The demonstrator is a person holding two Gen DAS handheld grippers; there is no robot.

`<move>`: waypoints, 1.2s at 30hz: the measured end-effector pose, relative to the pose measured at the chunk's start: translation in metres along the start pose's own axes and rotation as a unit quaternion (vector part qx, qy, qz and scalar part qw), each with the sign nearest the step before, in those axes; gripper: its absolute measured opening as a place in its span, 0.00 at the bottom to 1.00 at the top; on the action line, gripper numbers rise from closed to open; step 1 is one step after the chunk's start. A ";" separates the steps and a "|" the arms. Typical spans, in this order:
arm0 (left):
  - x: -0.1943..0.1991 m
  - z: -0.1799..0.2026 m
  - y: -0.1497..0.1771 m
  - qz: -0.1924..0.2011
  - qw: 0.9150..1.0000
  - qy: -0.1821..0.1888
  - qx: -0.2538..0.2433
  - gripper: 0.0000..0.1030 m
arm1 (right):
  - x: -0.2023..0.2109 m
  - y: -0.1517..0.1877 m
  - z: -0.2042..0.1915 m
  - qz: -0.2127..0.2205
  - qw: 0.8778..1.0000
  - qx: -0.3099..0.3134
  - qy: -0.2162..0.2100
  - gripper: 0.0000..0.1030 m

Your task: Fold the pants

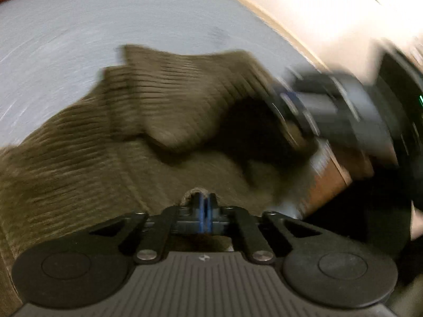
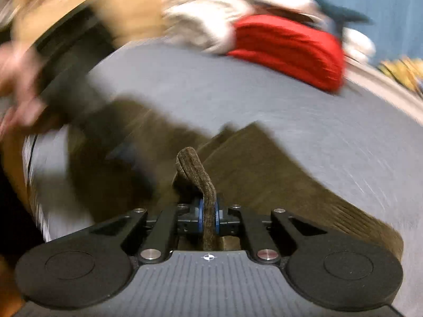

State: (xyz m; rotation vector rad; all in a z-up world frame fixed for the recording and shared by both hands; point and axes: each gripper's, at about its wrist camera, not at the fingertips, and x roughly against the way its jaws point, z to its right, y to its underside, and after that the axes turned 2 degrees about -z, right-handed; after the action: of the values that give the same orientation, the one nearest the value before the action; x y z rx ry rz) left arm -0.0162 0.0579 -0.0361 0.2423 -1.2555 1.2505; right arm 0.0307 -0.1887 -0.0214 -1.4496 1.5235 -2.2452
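Nearest the person, the right gripper [image 2: 208, 215] is clamped on a folded strip of the pants [image 2: 253, 163], olive-brown corduroy spread over the grey table [image 2: 264, 87]. Just beside it, the left gripper [image 1: 204, 206] has its jaws closed tight on a small tuck of the same cloth. Both views are badly smeared. My worry is the left pinch: it looks shallow, and a quick lift could pull the ribbed fabric free and spoil the fold. Farther off, at the table's far edge, lies a red garment [image 2: 290, 50] among other laundry. No brand or lettering is readable anywhere.
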 end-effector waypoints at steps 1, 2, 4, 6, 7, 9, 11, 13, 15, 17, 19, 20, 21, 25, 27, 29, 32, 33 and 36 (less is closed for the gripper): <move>0.005 0.011 0.004 -0.004 0.999 0.011 -0.043 0.00 | 0.005 -0.005 0.010 0.014 0.999 -0.034 0.003 0.08; 0.009 0.020 0.009 -0.006 0.997 0.018 -0.076 0.00 | 0.008 -0.008 0.017 0.021 0.998 -0.057 -0.006 0.08; 0.024 0.030 0.014 0.012 0.993 0.041 -0.110 0.02 | 0.010 -0.010 0.025 0.022 0.995 -0.083 -0.059 0.09; 0.043 0.028 0.010 0.064 0.992 0.056 -0.096 0.07 | 0.005 -0.007 0.018 -0.003 0.988 -0.083 -0.134 0.13; 0.050 0.024 0.006 0.086 0.992 0.057 -0.077 0.07 | 0.001 -0.003 0.007 -0.020 0.986 -0.066 -0.154 0.18; 0.053 0.017 0.000 0.098 0.993 0.045 -0.050 0.07 | -0.007 0.007 -0.013 -0.041 0.988 -0.024 -0.146 0.18; 0.044 0.018 -0.003 0.080 0.995 0.016 -0.051 0.07 | -0.012 0.010 -0.015 -0.047 0.991 -0.029 -0.121 0.17; 0.030 0.013 -0.002 0.052 0.998 -0.009 -0.046 0.07 | -0.012 0.008 0.001 -0.041 0.992 -0.074 -0.096 0.16; 0.012 0.004 -0.003 0.035 0.999 -0.034 -0.011 0.07 | -0.007 0.004 0.021 -0.021 0.990 -0.119 -0.072 0.16; -0.006 -0.015 -0.004 0.018 0.997 -0.062 0.041 0.10 | -0.004 0.003 0.030 -0.012 0.987 -0.146 -0.063 0.16; -0.015 -0.025 -0.005 -0.016 0.997 -0.065 0.049 0.10 | -0.003 0.005 0.029 -0.010 0.985 -0.154 -0.070 0.16; -0.015 -0.022 -0.003 -0.028 0.997 -0.059 0.030 0.08 | -0.006 0.004 0.027 -0.012 0.985 -0.151 -0.081 0.16; -0.009 -0.012 0.000 -0.036 0.999 -0.040 -0.010 0.05 | -0.007 0.004 0.020 -0.015 0.985 -0.142 -0.093 0.16; 0.025 0.017 0.009 -0.013 0.994 0.002 -0.109 0.07 | -0.014 0.001 -0.001 -0.032 0.986 -0.093 -0.136 0.16; 0.038 0.011 0.006 0.016 0.996 -0.029 -0.079 0.07 | -0.015 0.000 -0.008 -0.041 0.987 -0.078 -0.131 0.16; 0.043 0.003 -0.002 0.044 0.997 -0.038 -0.045 0.08 | -0.019 0.006 -0.008 -0.062 0.988 -0.083 -0.114 0.18; 0.034 -0.004 -0.010 0.052 0.998 -0.027 -0.013 0.07 | -0.035 0.021 -0.016 -0.116 0.981 -0.074 -0.139 0.18; 0.025 -0.002 -0.014 0.036 0.999 -0.019 -0.021 0.08 | -0.035 0.024 -0.021 -0.120 0.981 -0.057 -0.141 0.18; -0.011 0.004 -0.006 -0.055 0.995 -0.038 -0.069 0.10 | -0.021 0.017 -0.010 -0.107 0.980 -0.071 -0.154 0.22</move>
State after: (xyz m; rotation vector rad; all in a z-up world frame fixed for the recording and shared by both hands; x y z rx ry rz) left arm -0.0116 0.0465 -0.0404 0.2580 -1.3698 1.0652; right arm 0.0282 -0.1796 -0.0485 -1.9806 1.5149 -1.9229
